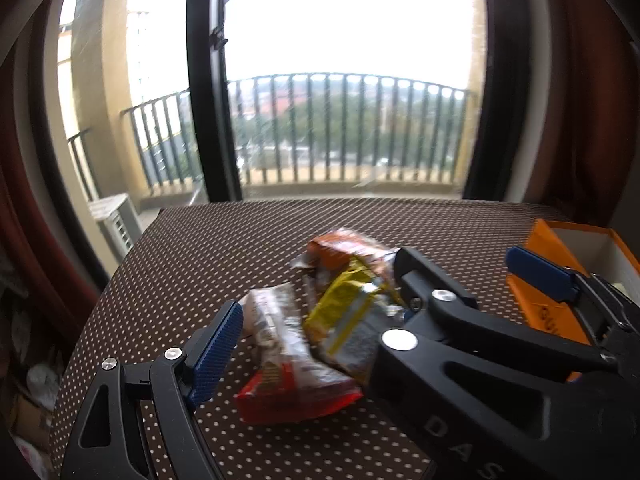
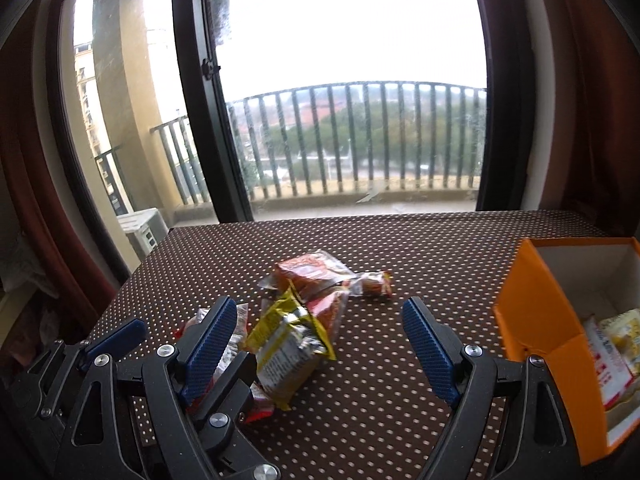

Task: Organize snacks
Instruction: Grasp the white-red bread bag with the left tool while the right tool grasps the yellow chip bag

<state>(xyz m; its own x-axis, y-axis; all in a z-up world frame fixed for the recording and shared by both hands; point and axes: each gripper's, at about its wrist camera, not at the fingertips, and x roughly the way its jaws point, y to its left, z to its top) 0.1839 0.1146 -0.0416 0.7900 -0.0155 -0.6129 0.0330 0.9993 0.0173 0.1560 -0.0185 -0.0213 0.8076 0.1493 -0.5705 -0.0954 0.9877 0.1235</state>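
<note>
Now, our left gripper (image 1: pixel 312 344): jaws apart over the snack pile, clamping nothing.
Our right gripper (image 2: pixel 324 344): jaws spread wide, nothing between the pads.
Snack packets we see: yellow packet (image 2: pixel 288 344), red-ended packet (image 1: pixel 288 376) and orange packet (image 2: pixel 316 272) heaped together mid-table.
Small wrapped snack (image 2: pixel 376 284): just beside the heap.
Orange box (image 2: pixel 536 320): at the right, open, packets inside.
Dotted tablecloth (image 2: pixel 400 248): under everything.

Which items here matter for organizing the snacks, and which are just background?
Job: yellow packet; red packet; orange-red packet; small wrapped snack; orange box with packets inside.

Background: dotted tablecloth; balcony railing; curtain.
</note>
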